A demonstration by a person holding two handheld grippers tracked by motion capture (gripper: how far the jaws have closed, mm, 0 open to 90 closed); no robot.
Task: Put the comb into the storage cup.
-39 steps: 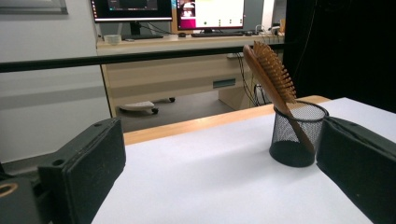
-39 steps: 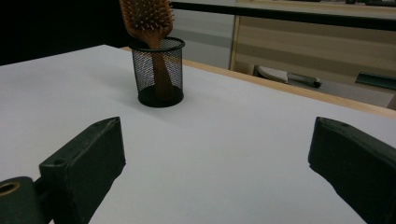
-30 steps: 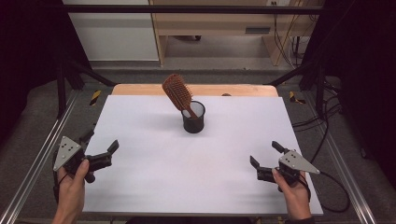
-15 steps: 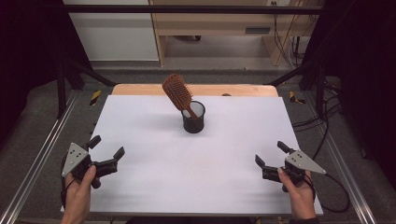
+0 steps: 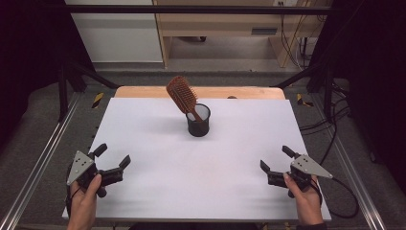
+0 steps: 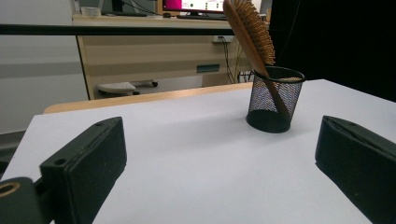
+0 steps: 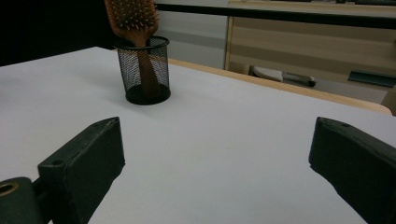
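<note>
- A wooden hairbrush (image 5: 182, 95) stands handle-down in a black mesh cup (image 5: 198, 120), its bristled head leaning out over the cup's left rim.
- The cup sits on the white table (image 5: 206, 158), a little toward the far edge and about midway between left and right.
- The left gripper (image 5: 113, 160) is held in a hand (image 5: 85, 203) at the near left corner of the table, jaws spread wide and released, with nothing between them.
- The right gripper (image 5: 275, 158) is held in the other hand (image 5: 305, 199) at the near right corner, jaws likewise apart and empty.
- Both grippers are well apart from the cup and the hairbrush, and each points roughly toward them.
- In the left gripper view the cup (image 6: 273, 99) shows between the two black jaws, nearer the right one; in the right gripper view it (image 7: 144, 70) stands above the left jaw.
- A strip of light wood (image 5: 201, 92) runs along the table's far edge.
</note>
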